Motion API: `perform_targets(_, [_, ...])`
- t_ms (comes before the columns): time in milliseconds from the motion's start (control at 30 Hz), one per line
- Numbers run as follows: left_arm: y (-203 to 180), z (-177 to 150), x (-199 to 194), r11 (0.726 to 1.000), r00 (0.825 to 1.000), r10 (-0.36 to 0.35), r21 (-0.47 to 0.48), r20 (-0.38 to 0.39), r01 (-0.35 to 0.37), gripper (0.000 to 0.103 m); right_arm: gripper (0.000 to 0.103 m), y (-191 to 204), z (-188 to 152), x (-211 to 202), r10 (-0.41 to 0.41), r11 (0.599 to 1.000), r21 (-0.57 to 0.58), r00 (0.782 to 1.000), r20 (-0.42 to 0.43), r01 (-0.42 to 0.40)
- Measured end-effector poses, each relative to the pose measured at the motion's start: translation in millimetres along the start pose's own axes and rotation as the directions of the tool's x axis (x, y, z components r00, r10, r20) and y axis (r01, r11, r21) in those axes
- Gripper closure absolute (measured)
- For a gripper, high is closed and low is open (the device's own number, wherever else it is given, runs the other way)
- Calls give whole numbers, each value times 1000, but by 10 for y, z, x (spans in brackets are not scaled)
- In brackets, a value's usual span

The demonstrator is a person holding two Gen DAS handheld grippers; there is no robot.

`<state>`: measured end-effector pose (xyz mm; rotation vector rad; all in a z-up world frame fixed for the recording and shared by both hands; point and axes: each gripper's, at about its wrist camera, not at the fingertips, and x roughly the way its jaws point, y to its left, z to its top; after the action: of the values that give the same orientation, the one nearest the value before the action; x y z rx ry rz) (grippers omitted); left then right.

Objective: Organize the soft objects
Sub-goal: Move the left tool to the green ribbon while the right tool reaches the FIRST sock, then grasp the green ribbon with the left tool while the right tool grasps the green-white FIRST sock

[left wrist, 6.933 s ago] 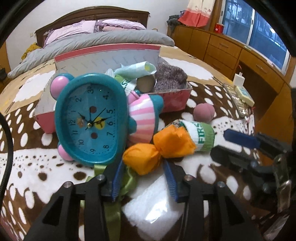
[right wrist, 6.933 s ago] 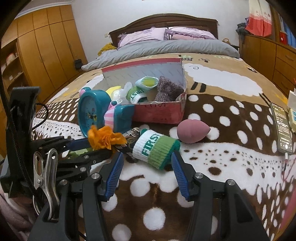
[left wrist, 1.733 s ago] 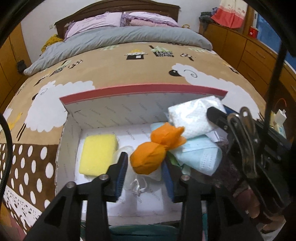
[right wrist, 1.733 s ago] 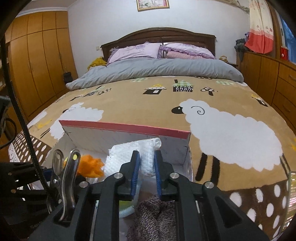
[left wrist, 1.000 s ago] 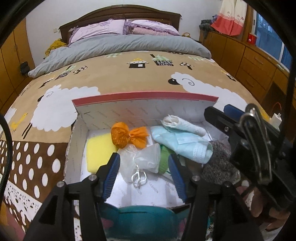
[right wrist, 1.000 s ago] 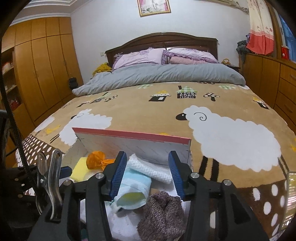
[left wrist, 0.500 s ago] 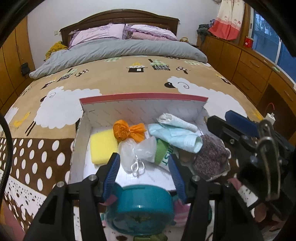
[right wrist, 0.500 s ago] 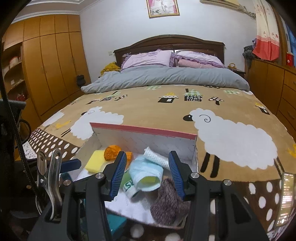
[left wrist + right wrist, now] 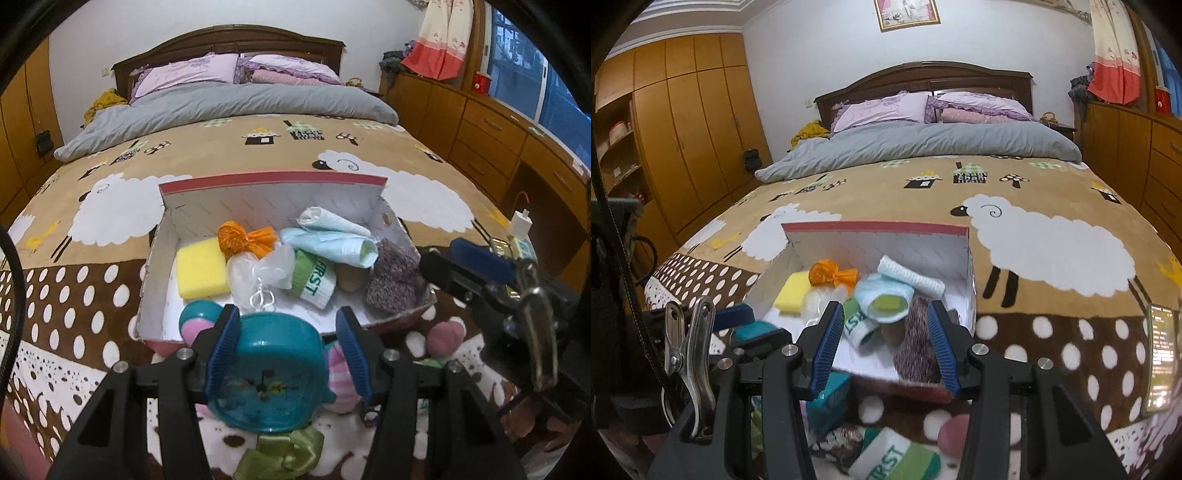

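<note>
Left wrist view: the left hand-held gripper hangs open and empty; the crumpled orange cloth bundle lies ahead inside the pink-rimmed cardboard box, beyond the teal plastic alarm clock.

Right wrist view: the right hand-held gripper gapes empty; the rolled white knit cloth rests ahead in the box.

Count from my two claws' views. One open pink-rimmed cardboard box on the bed.

Inside it, one each:
- yellow rectangular sponge
- orange crinkled fabric bundle
- clear plastic bag
- pale blue folded cloth
- white waffle-textured rolled cloth
- brown-purple knitted piece

Green-and-white rolled socks printed "FIRST": two, one in the box, one outside on the blanket.

Outside the box: one teal plastic alarm clock, one pink egg-shaped makeup sponge, one green satin ribbon.

Pillows at the headboard: two.
</note>
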<state>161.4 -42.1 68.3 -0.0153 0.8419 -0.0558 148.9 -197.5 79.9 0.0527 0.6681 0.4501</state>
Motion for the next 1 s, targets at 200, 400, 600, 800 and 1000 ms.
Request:
perform_targets(200, [21,-132,-182,1000,1000,-13,8,12,13,46,55,26,-146,-104,-1,1000,-13,1000,-18,1])
perform_targets(400, [53,-338,-281,1000,1000,-17,3,4,17,46,55,72,-323,-185,-6,1000,-23,999,-42,5])
perform_targets(600, [121,-570,-280,1000,1000,-14,-12,-20,14,46,55,107,-480,-219,-19,999,-30,998,-68,17])
perform_targets(800, [197,-794,-182,1000,998,-4,-15,-64,3,46,55,122,-653,-214,-40,999,-35,994,-105,36])
perform_targets(1000, [268,-968,-53,999,995,-6,-36,-104,2,46,55,88,-820,-150,-38,999,-24,987,-154,34])
